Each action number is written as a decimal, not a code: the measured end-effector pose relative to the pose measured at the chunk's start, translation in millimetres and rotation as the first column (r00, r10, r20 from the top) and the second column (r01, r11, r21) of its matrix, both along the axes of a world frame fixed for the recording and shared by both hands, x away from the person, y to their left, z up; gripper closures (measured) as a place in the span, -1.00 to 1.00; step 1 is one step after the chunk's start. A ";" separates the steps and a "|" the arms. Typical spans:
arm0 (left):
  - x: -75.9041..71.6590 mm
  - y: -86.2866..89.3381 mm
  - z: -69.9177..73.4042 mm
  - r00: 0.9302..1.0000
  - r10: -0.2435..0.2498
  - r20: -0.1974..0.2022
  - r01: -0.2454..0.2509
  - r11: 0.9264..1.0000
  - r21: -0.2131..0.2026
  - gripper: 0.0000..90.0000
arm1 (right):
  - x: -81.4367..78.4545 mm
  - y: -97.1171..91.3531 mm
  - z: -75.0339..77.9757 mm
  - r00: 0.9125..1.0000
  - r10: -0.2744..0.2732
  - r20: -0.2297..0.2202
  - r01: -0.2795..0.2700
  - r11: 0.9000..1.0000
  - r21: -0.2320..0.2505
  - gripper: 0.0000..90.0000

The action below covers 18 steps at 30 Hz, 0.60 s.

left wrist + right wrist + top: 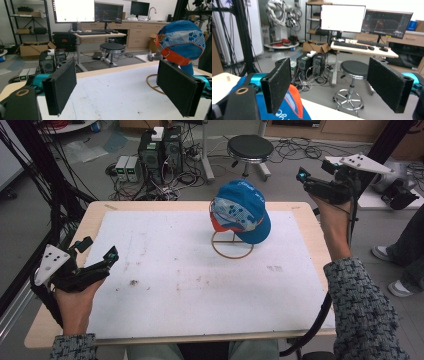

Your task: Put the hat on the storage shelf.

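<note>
Now the cap (241, 210) on its stand sits left of the empty, wide-open right claw (303, 175), the nearer one.

Caps: one blue cap (241, 212)
Wire stands: one stand (231, 245)
Benches: one bench (200, 270)
Grippers: two, the left gripper (95, 255) and the right gripper (303, 175)
Stools: one black stool (250, 148)
</note>
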<state>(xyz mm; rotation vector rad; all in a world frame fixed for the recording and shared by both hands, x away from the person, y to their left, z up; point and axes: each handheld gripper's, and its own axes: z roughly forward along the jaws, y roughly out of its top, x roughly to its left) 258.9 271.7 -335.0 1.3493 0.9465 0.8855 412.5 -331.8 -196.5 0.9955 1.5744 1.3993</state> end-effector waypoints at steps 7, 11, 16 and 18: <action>1.2 1.9 -2.7 1.000 0.008 -0.011 -0.008 1.000 -0.001 -0.63 | -27.3 -9.6 -15.4 1.000 0.010 0.026 -0.010 1.000 0.010 -0.61; 1.2 2.5 -3.2 1.000 0.013 -0.010 -0.013 1.000 -0.004 -0.63 | -42.2 -13.5 -26.6 0.999 0.008 0.048 -0.009 0.999 0.034 -0.63; 1.7 2.5 -4.4 1.000 0.014 -0.016 -0.014 1.000 0.002 -0.63 | -56.3 -16.6 -38.9 0.997 -0.015 0.074 0.011 0.998 0.054 -0.72; 2.3 2.5 -5.5 1.000 0.015 -0.016 -0.015 1.000 -0.001 -0.63 | -62.4 -17.2 -44.6 0.996 -0.025 0.081 0.020 0.998 0.059 -0.72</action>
